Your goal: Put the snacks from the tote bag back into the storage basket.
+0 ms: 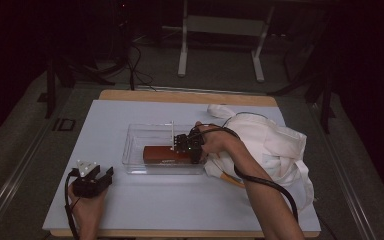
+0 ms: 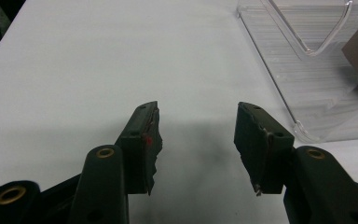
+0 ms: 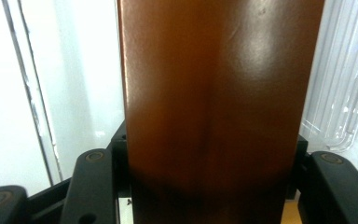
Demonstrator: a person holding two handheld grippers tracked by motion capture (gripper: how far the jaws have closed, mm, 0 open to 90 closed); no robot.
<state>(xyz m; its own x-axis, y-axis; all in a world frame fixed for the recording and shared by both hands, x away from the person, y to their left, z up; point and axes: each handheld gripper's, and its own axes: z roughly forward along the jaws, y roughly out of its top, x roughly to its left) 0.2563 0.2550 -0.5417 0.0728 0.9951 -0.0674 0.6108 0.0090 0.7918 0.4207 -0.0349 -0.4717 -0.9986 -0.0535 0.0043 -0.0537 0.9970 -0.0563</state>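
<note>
Now right gripper (image 1: 186,144) jaws clamping brown box (image 1: 166,154) in clear bin (image 1: 135,150), left gripper (image 1: 92,180) jaws open.

Your right claw (image 3: 209,186) has its tips hidden behind the brown box (image 3: 214,93), which runs off the top and bottom edges of the right gripper view. In the high view, the box label is too small to read, and the white cloth (image 1: 275,145) at 3 o'clock covers an orange thing.
</note>
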